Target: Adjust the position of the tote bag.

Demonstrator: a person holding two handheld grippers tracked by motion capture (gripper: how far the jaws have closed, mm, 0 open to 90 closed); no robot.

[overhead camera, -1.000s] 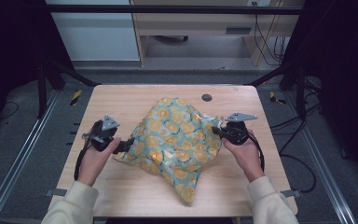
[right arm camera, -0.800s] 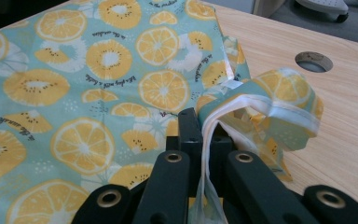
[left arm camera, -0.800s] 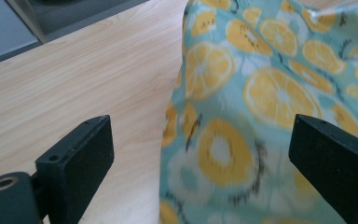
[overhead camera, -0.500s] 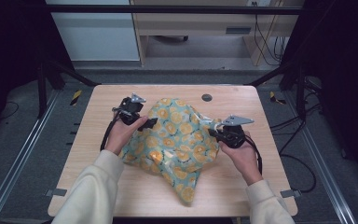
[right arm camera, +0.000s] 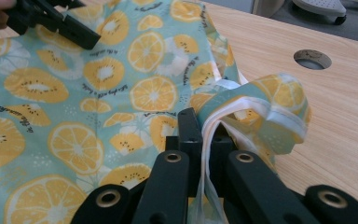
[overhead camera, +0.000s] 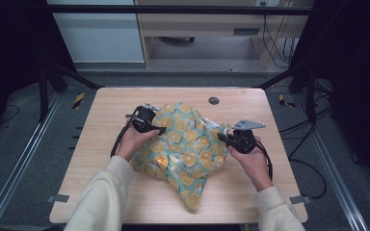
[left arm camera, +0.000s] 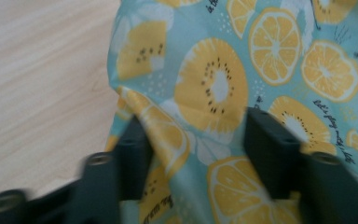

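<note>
A teal cloth (overhead camera: 185, 149) printed with lemon and kiwi slices lies rumpled on the wooden table (overhead camera: 101, 110). My left gripper (overhead camera: 162, 129) rests on the cloth's upper left part. In the left gripper view it (left arm camera: 199, 140) stands open, its jaws astride a raised fold of the cloth (left arm camera: 214, 84). My right gripper (overhead camera: 220, 137) is at the cloth's right edge. In the right gripper view it (right arm camera: 204, 128) is shut on the cloth's white-lined hem (right arm camera: 265, 105), which curls up over the jaws. The left gripper (right arm camera: 51, 21) appears far off at top left there.
A round cable hole (overhead camera: 214, 100) sits in the table near its far edge, also seen as the hole (right arm camera: 312, 59) beyond the cloth. Bare wood lies to the left and front. Metal frame rails (overhead camera: 19, 163) flank the table.
My left gripper has moved from the cloth's left edge up and rightward onto the cloth's top. The right gripper has kept its hold on the hem and shifted slightly.
</note>
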